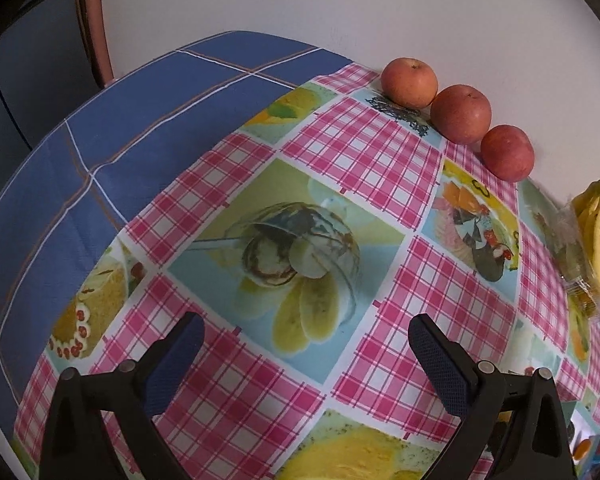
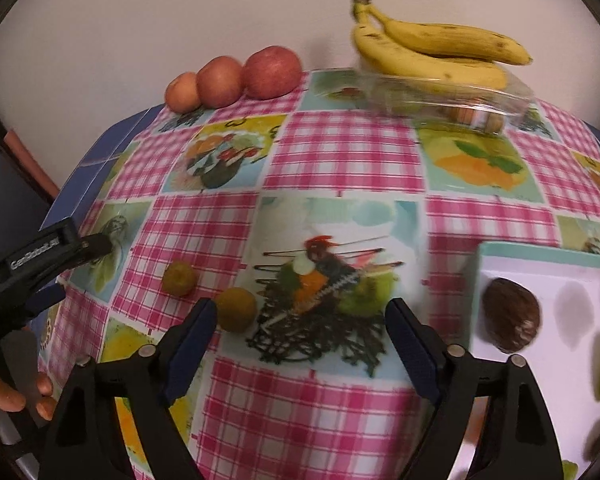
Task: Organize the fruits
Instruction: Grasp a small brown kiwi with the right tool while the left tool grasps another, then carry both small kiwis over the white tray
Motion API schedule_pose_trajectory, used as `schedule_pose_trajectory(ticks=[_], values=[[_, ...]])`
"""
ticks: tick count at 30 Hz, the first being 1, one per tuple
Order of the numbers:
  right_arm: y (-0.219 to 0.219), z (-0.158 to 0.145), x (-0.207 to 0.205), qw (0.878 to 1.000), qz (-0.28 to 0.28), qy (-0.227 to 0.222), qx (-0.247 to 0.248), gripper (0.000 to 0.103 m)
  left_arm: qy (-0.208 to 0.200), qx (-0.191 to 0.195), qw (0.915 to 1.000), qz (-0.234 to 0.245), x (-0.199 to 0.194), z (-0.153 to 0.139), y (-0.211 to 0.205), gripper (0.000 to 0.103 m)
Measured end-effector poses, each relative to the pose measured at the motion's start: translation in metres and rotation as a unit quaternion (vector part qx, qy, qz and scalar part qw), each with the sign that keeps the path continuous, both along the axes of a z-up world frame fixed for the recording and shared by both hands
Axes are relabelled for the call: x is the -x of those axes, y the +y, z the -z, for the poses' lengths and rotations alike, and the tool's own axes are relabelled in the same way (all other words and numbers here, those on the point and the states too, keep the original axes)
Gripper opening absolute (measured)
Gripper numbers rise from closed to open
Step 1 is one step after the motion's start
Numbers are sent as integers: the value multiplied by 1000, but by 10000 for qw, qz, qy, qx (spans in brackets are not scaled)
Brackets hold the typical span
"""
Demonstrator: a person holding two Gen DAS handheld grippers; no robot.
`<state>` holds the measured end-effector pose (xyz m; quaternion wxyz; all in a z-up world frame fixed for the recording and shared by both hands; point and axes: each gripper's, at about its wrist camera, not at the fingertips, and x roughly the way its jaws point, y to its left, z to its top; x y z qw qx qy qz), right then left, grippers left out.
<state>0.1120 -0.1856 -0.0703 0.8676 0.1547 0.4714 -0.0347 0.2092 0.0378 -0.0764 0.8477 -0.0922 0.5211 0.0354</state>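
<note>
One text can be read. In the right wrist view, white lettering runs along the side of the left gripper, the black tool that reaches in over the left edge of the worktop. It reads roughly "GenRobot.AI", though blur makes the last letters uncertain. The printed cloth on the worktop shows pictures of desserts and fruit with dark scribbled marks in some squares, too blurred to read as words. The left wrist view holds no legible text.
</note>
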Motion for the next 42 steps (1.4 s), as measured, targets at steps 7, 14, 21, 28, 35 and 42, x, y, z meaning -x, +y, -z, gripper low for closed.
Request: schedule_pose_trajectory(ticks=[7,14,21,28,35,42], values=[[23,5,-9,9988,-430,8,229,67,41,3,10000,77,0,3,-3,103],[29,6,-11,9980,-494,-72,400,51,51,49,10000,70,-1,4,-1,103],[33,6,-12,9978,-602,-99,269,32,-10,201,9993,308,1,-2,-15,103],[24,1,-9,9982,-499,-111,315,28,9,441,9962,751,4,-9,-38,100],[-9,-2,-1,9998,-72,-133,103,28,183,877,9896,1124,8,-6,-59,76],[-32,-6,5,9997,176,-158,-56,28,346,1082,9846,1332,11,-1,-73,47]])
